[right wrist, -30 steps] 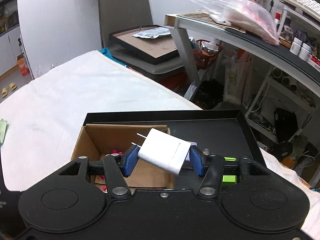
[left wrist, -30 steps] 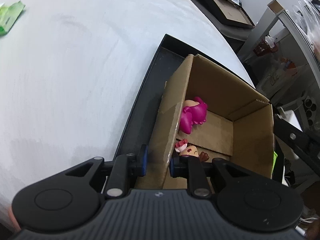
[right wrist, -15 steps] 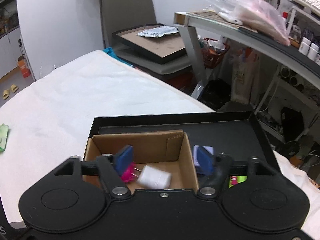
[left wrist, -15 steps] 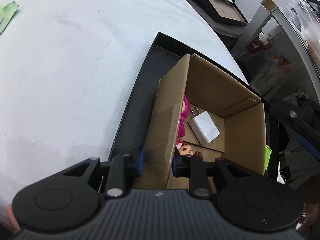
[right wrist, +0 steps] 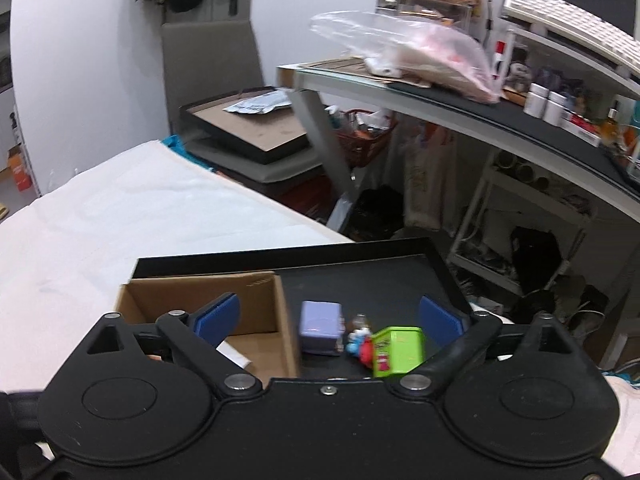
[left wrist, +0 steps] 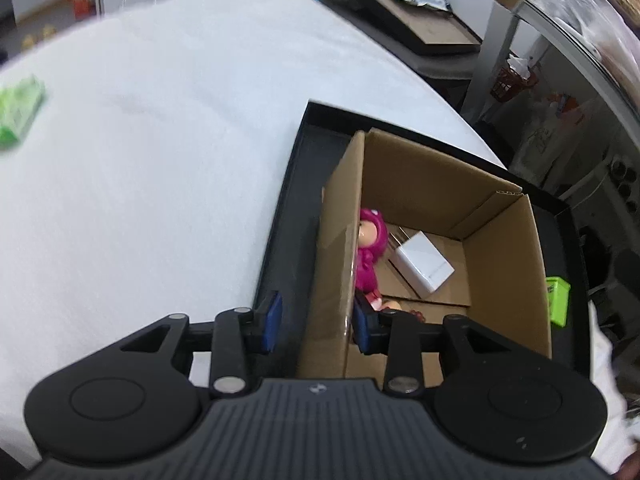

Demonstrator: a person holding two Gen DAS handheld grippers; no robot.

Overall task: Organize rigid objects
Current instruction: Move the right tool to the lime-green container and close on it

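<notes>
Left wrist view shows a white table (left wrist: 152,152) carrying a black tray (left wrist: 288,208), and in the tray stands an open cardboard box (left wrist: 504,256). Inside the box lie a white charger (left wrist: 426,270) with its prongs toward the far wall, a pink doll (left wrist: 370,248) against the left wall, and a smaller figure (left wrist: 390,305) partly hidden near the front. The left gripper (left wrist: 318,322) has its jaws spread to either side of the box's left wall, one pad outside and one inside, neither clearly pressing the cardboard. A green pack (left wrist: 18,114) lies far off on the table.

Right wrist view has the same tray (right wrist: 400,276) holding the box (right wrist: 256,300) on its left side. Beside the box, on the tray floor, sit a purple box (right wrist: 321,327), a green tin (right wrist: 397,351) and a small red-and-blue figure (right wrist: 360,340) between them. The right gripper (right wrist: 330,318) hangs above these with jaws wide apart, holding nothing.
</notes>
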